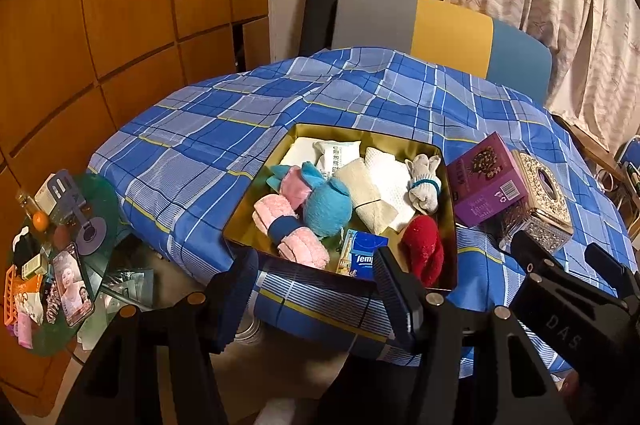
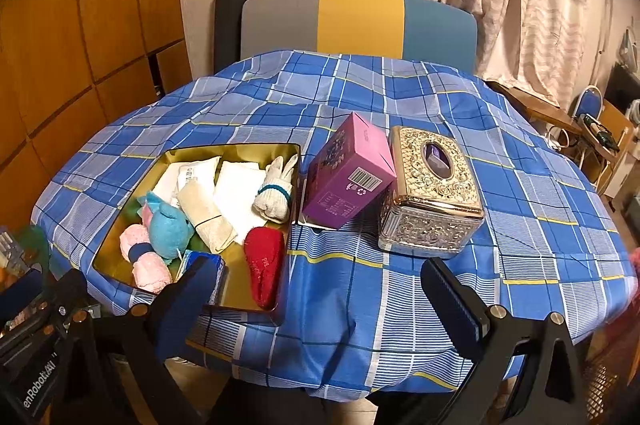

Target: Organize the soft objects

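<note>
On the plaid surface (image 2: 400, 289), soft objects are packed in a gold tin (image 2: 256, 149): blue plush (image 2: 170, 227), red sock (image 2: 262, 265). A purple box (image 2: 346, 185) and tissue holder (image 2: 432, 193) are seen at 3 o'clock. Left tongs (image 1: 312, 289) and right tongs (image 2: 320, 293) are held wide apart, empty.

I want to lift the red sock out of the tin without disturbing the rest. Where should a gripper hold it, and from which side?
Probably grip the red sock across its narrower middle, coming from above with the right gripper. It lies flat beside the gold tin wall, so a sideways approach looks blocked.
</note>
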`<control>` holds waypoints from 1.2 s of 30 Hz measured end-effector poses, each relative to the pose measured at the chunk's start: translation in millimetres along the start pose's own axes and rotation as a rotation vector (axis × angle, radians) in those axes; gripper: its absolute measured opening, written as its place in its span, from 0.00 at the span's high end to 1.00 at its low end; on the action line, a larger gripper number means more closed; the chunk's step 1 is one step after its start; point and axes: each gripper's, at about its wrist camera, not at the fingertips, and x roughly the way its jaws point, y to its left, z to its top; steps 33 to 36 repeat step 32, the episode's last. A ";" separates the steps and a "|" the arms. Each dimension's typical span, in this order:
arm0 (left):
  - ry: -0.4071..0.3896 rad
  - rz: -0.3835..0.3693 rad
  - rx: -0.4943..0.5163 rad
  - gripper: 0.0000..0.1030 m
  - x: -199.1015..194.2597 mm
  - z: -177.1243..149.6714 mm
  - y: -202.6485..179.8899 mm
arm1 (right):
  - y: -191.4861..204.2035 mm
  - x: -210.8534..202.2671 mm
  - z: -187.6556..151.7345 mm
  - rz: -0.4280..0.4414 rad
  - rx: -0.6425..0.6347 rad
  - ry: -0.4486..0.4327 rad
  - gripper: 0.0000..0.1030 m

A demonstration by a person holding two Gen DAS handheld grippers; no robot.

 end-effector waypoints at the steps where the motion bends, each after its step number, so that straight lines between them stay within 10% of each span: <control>1: 0.000 0.000 -0.001 0.41 0.0 -0.1 -0.1 | 0.3 0.2 -0.1 0.001 -0.001 0.001 0.00; 36: 0.002 0.043 0.017 0.41 5.5 -2.3 -0.7 | -2.7 6.3 -1.4 0.003 0.015 0.024 0.00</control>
